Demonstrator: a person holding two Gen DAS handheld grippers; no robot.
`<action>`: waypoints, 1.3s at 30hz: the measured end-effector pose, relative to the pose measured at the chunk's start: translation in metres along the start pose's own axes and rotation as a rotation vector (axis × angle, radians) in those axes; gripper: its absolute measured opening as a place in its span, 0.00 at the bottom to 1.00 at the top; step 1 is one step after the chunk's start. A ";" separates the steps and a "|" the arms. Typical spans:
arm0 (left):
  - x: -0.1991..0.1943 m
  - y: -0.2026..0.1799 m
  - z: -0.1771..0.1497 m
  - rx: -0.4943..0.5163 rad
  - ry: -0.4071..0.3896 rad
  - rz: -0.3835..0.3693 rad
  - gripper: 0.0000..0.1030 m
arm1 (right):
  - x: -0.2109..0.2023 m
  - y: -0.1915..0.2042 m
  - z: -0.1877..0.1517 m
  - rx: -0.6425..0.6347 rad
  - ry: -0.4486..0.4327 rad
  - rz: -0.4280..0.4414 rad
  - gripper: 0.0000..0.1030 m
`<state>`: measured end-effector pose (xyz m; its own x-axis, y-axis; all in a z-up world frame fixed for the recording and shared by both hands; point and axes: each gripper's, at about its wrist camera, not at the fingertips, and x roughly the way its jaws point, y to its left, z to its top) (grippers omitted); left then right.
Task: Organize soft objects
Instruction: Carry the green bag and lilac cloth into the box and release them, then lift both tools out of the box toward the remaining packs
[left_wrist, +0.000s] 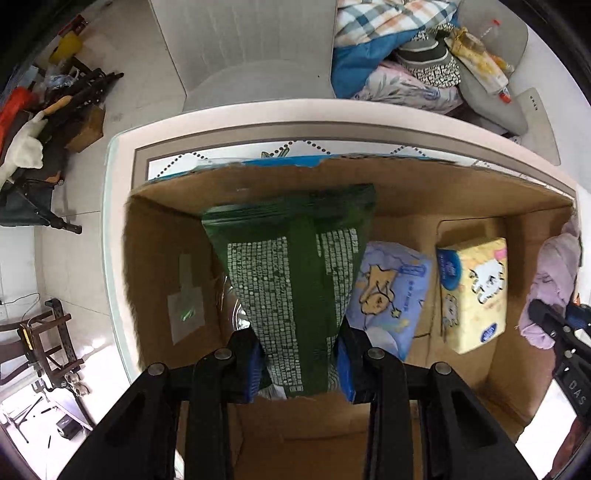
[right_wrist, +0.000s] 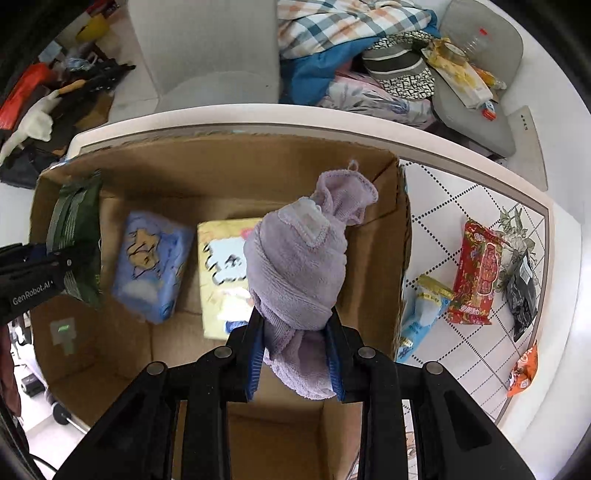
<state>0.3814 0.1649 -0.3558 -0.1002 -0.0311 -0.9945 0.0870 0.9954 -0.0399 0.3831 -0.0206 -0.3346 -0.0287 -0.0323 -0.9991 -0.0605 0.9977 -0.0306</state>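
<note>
My left gripper (left_wrist: 300, 360) is shut on a dark green soft pack (left_wrist: 295, 280) that hangs above the left part of an open cardboard box (left_wrist: 369, 177). My right gripper (right_wrist: 297, 350) is shut on a bunched lilac towel (right_wrist: 301, 266), held over the right part of the same box (right_wrist: 229, 162). On the box floor lie a blue tissue pack (left_wrist: 389, 295) and a yellow tissue pack (left_wrist: 472, 291). From the right wrist camera, the blue pack (right_wrist: 151, 266) and the yellow pack (right_wrist: 221, 273) show too, with the green pack (right_wrist: 79, 236) at the left. The towel (left_wrist: 554, 280) shows at the right edge of the left wrist view.
The box stands on a white table (right_wrist: 480, 206) with a patterned top. Right of the box lie a red snack bag (right_wrist: 476, 273), a light blue packet (right_wrist: 421, 314), a black packet (right_wrist: 522, 288) and an orange packet (right_wrist: 524, 373). Behind the table a sofa holds bedding (right_wrist: 351, 37).
</note>
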 end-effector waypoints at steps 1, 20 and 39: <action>0.002 0.000 0.002 -0.001 0.007 -0.003 0.29 | 0.002 0.000 0.003 0.004 0.001 -0.002 0.31; -0.045 0.016 -0.020 -0.064 -0.138 0.011 0.93 | -0.014 0.001 -0.005 0.054 -0.022 0.036 0.85; -0.102 -0.009 -0.115 -0.060 -0.316 -0.004 0.94 | -0.066 0.015 -0.105 0.107 -0.147 0.057 1.00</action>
<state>0.2768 0.1695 -0.2429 0.2130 -0.0520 -0.9757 0.0273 0.9985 -0.0473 0.2791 -0.0102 -0.2661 0.1174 0.0256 -0.9927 0.0437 0.9986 0.0309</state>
